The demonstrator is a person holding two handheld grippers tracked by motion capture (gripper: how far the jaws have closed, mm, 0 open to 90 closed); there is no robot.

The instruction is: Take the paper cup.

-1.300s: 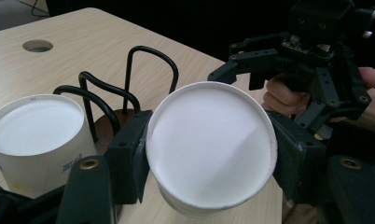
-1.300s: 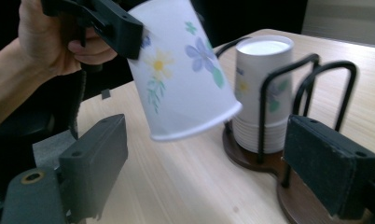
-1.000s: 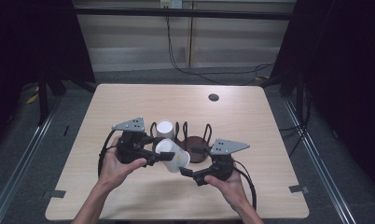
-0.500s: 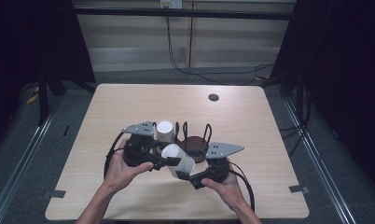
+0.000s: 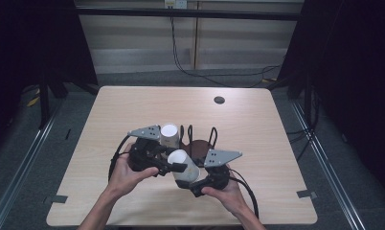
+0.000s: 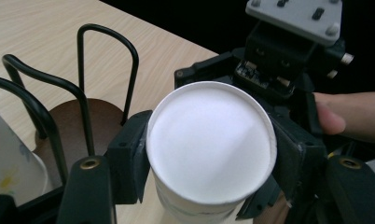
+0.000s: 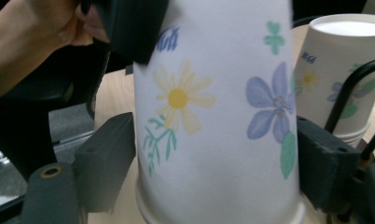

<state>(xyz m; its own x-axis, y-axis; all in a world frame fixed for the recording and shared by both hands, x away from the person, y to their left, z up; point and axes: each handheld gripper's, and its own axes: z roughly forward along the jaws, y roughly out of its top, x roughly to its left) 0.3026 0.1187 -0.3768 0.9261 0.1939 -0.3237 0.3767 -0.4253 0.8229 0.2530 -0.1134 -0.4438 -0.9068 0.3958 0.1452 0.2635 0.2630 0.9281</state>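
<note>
Keep your left gripper (image 5: 180, 167) clamped near the closed base of the paper cup (image 5: 183, 164) until the other grip is sure. Your right gripper (image 7: 213, 154) has just been closing around the cup's flowered wall near the rim; its pads look touching or nearly so. Squeeze gently, so the wall doesn't buckle. Beyond stand the wire rack (image 5: 198, 138) and a second cup (image 5: 169, 135) on the table (image 5: 257, 124).

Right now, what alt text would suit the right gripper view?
An upside-down white paper cup printed with flowers stands between the right gripper's closing black jaws, the left gripper gripping its top. A second cup stands behind, by a black wire rack.
</note>
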